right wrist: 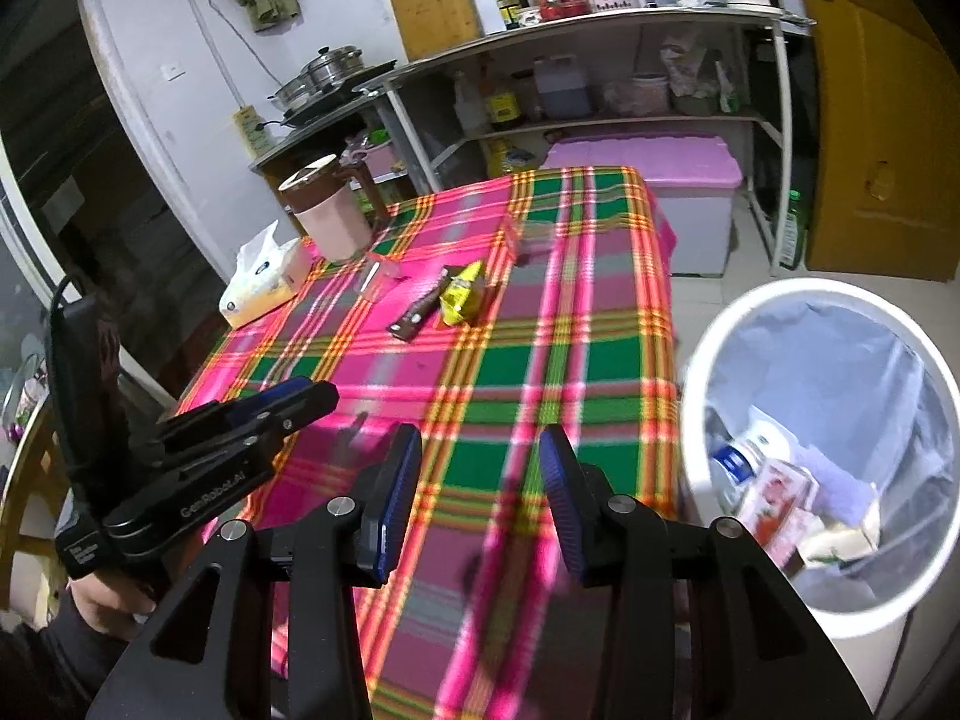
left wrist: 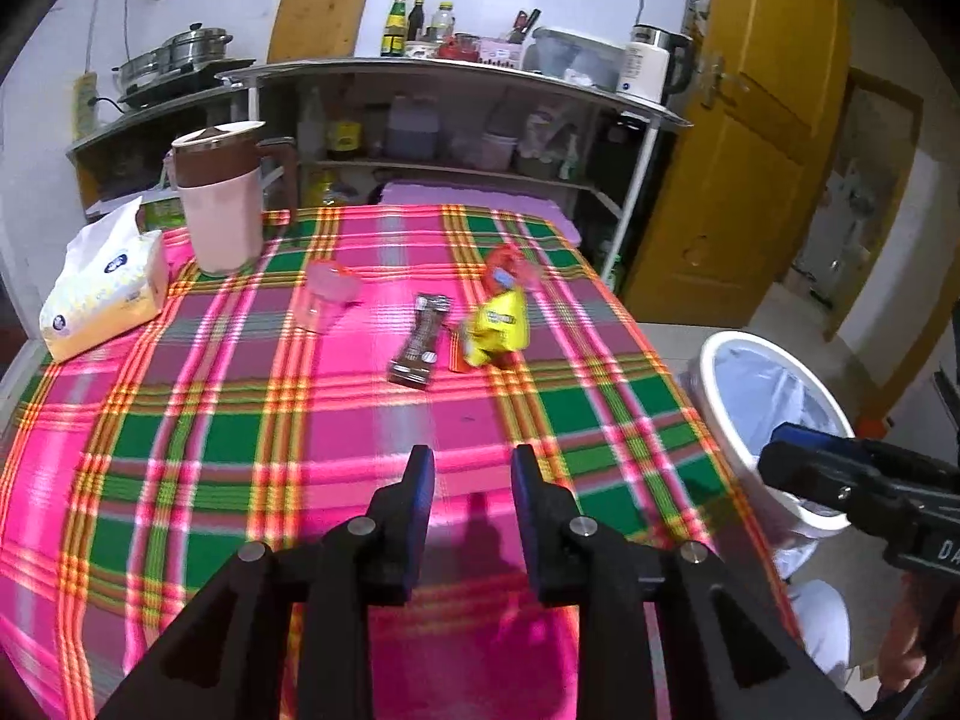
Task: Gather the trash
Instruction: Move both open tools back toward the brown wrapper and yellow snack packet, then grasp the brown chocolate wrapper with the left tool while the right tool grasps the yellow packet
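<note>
Both grippers (left wrist: 471, 462) (right wrist: 480, 444) parted, empty — jug (left wrist: 219, 204), tissue pack (left wrist: 105, 294) (far side) beyond wrappers (left wrist: 420, 342).

Yellow wrapper (left wrist: 497, 324) and brown wrapper (left wrist: 421, 341) lie side by side mid-table, pink cup (left wrist: 327, 295) tipped over beside them, white bin (right wrist: 822, 450) off the table's edge, partly full.

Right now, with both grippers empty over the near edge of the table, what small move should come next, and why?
Probably reach the left gripper forward to the brown wrapper, the nearest piece. Its jaws stand apart with nothing between them, and the wrapper, the yellow packet and a pink cup lie mid-table. The right gripper is empty beside the white bin, which already holds trash.
</note>
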Action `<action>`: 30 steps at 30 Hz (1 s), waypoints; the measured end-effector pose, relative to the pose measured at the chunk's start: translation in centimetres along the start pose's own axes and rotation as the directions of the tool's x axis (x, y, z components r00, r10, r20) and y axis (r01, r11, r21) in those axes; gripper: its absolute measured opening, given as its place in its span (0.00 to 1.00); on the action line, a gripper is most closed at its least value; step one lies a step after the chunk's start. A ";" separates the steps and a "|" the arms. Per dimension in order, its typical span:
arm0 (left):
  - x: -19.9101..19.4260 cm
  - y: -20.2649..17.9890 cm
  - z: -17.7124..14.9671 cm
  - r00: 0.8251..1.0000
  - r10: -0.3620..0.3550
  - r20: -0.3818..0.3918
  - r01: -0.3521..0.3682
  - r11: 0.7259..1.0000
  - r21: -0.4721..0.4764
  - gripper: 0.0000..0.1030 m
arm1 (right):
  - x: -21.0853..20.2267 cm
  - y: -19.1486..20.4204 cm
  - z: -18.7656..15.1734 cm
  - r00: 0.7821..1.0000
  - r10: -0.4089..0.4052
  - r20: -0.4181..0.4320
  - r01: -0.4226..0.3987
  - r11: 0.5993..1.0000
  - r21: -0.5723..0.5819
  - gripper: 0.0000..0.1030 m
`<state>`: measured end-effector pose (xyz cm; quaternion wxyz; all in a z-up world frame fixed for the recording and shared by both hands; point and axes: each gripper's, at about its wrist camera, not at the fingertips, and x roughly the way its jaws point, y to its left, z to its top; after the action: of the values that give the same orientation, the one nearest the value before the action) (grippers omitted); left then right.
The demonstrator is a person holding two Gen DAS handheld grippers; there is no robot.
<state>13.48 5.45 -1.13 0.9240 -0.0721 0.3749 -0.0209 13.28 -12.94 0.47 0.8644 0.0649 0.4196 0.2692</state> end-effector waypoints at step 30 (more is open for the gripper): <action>6.9 5.8 4.4 0.998 0.007 -0.061 -0.006 1.000 0.016 0.31 | 15.8 0.6 8.8 0.992 0.026 -0.125 -0.019 0.998 0.052 0.41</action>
<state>21.39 11.12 -3.63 0.9126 -0.0629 0.4032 -0.0230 27.67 -3.20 -4.65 0.8313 0.0743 0.4790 0.2718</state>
